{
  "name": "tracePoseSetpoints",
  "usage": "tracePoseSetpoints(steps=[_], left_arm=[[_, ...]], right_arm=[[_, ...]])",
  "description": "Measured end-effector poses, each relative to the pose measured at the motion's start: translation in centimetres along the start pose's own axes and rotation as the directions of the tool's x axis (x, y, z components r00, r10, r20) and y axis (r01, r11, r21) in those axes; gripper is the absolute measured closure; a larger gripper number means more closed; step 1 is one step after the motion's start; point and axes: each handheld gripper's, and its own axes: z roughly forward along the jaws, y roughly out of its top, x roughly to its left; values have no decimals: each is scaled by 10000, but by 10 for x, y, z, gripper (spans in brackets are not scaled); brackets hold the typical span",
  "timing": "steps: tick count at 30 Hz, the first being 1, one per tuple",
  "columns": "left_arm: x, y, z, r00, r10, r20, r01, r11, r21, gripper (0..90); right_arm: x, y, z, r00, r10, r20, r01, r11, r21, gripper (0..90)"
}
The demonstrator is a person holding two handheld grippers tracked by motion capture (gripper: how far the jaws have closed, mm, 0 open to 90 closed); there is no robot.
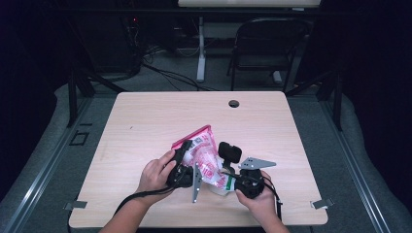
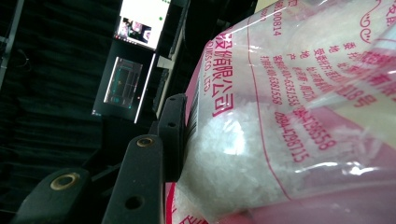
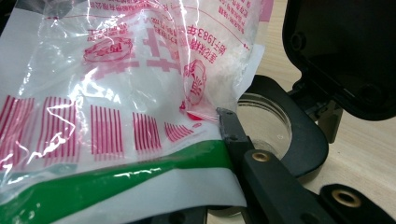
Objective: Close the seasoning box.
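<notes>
Glossy, crinkled clear plastic bag on a matt pale wood-grain table.

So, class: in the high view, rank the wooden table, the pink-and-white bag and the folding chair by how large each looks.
1. Wooden table, clearly largest.
2. Folding chair.
3. Pink-and-white bag, smallest as seen.
The chair stands farther from the camera, so it looks smaller here than it really is.

On the near half of the pale wooden surface, two hands hold a clear bag printed in pink, with white grains inside. The left tongs grip its left side, the right tongs its near right end, where a green stripe shows. A small black stand sits just right of the bag. A folding chair stands beyond the far edge.
</notes>
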Motion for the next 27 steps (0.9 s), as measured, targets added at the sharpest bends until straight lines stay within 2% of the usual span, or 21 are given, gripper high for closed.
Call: tracePoseSetpoints(steps=[27], left_arm=[[0,2,-2,10000,30,-51,-30,10000,18,647]], right_arm=[[-1,0,3,10000,83,-9,-83,10000,9,899]])
